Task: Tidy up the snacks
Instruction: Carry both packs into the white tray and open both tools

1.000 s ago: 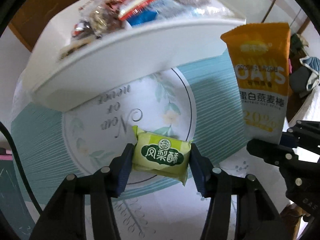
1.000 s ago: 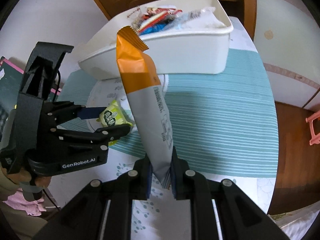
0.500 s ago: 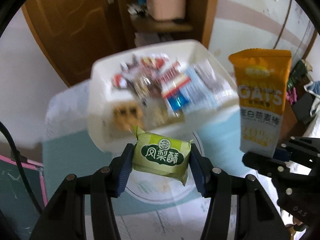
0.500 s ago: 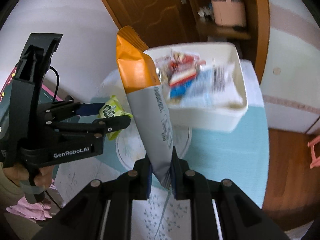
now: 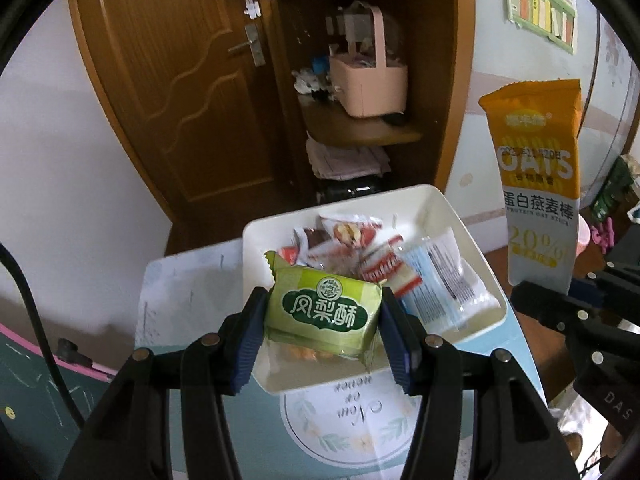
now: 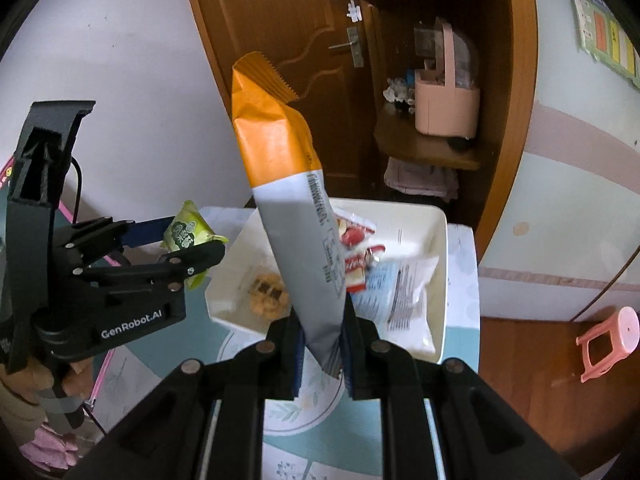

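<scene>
Cake (image 5: 322, 312) clamped in your L gripper (image 5: 322, 322), oat bar (image 6: 298, 232) pinched by R gripper (image 6: 322, 350); both over bin (image 5: 476, 240), ready to drop.

I see glossy foil on the green snack pack (image 5: 322, 312), a smooth white plastic tub (image 5: 468, 236), and a varnished wooden door (image 5: 172, 80).

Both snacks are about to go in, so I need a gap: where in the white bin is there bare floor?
In the white bin, the near-left corner is mostly bare, bordered by the round cookie. The far-right corner behind the blue-white packet also looks free. The middle is crowded with red-and-white wrappers.
</scene>
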A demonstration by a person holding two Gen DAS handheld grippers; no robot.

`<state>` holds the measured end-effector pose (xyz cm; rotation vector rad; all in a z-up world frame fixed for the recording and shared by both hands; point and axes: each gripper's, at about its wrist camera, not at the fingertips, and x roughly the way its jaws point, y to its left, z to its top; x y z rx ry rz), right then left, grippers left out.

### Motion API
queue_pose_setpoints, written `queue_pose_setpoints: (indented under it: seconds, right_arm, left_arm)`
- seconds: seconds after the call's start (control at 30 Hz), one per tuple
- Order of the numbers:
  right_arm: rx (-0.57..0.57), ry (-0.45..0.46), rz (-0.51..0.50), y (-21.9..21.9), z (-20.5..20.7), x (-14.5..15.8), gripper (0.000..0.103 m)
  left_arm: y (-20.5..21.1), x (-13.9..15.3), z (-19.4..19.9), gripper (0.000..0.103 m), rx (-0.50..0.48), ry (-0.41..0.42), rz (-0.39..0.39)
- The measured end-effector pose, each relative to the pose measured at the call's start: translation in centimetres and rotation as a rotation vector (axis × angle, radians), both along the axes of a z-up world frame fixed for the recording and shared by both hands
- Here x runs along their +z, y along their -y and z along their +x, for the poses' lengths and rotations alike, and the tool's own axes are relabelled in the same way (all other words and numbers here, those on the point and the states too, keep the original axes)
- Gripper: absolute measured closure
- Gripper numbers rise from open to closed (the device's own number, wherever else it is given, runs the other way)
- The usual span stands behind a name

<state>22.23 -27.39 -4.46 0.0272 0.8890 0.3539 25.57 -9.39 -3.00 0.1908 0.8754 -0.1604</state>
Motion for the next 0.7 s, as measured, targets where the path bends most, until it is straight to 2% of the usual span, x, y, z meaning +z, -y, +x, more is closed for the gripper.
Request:
queue_pose_setpoints:
  seconds: [0.2,0.53,0.63,0.7]
  right_arm:
    - [-0.016,0.002,-0.004,-0.5,2.0,0.2,0.088]
    - [-0.070,-0.042,-0.005,-1.0,5.4,-1.0,0.086]
    - [-0.085,-0.059,-0.020,-1.4,6.1,-1.7,0.085]
    - [-0.091,-0.076,-0.024,-1.6,6.5,-2.3,0.084]
  left_arm:
    - [-0.3,-0.2,1.9,0.050,0.034,0.015,0.018]
    - [-0.6,-2.2,4.5,0.048,0.066,-0.009,0.033]
    - [-0.7,-2.8,5.0,0.041,0.068,-0.020,0.029]
    - [-0.9,-3.1,5.2,0.029,0.062,-0.025,0.022]
